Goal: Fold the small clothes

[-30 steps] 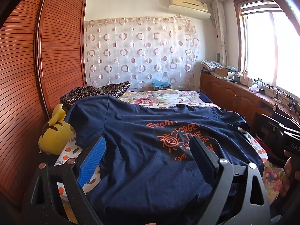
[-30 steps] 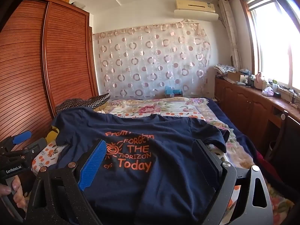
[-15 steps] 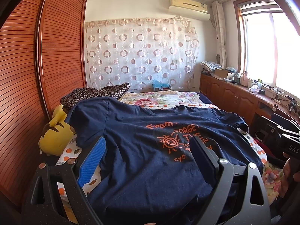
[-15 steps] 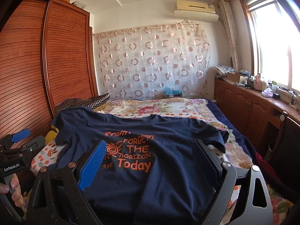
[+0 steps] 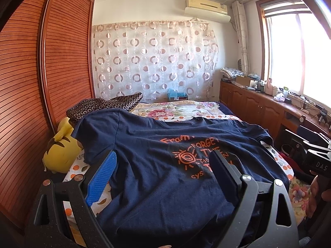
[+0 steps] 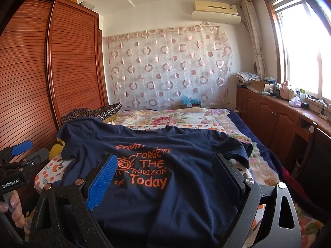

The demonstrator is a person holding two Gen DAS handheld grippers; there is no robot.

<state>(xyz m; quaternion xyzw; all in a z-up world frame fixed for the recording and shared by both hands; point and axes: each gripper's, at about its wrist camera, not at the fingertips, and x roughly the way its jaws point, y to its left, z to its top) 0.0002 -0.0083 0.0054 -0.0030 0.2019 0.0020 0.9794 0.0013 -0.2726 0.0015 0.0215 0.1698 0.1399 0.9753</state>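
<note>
Navy T-shirt spread front-up across bed, collar toward far end, hem toward cameras and cut off at frame bottom. Left sleeve draped over yellow plush, half hidden. Print partly creased: readable "FORGET THE HORIZON Today", "cys"; top word only "Fram…". In left view, finger covers end of the print. Left gripper wide open, above shirt, nothing btwn fingers. Right gripper likewise open, empty. Label "GenRobot.AI" on left tool in right view; "DAS…" on right tool, rest cut off. AC unit brand too small to read.
</note>
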